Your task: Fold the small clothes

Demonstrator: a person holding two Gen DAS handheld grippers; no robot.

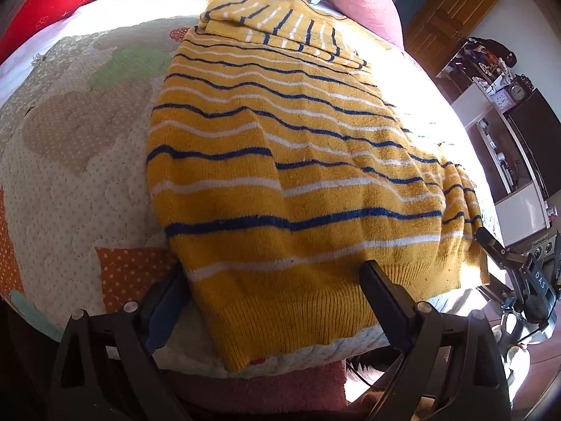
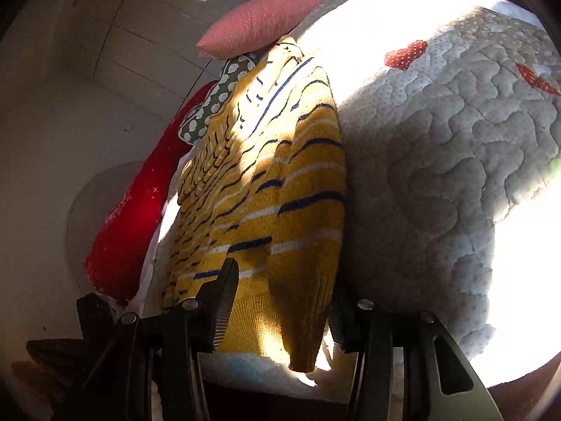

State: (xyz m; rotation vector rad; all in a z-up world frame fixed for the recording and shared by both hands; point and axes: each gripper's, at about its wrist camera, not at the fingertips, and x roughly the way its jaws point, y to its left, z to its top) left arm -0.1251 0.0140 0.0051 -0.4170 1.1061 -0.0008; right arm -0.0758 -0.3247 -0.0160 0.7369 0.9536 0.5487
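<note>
Sweater (image 1: 298,161) lies flat on the bed (image 1: 70,161), hem at frame bottom. My left gripper (image 1: 273,301) and right gripper (image 2: 284,312) are both apart, straddling the hem. Soft, light, floppy knit; I'd pinch the ribbed hem corners.

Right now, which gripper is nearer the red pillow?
Left. The left gripper straddles the sweater hem on the red pillow side; the right gripper is at the opposite hem corner.
</note>
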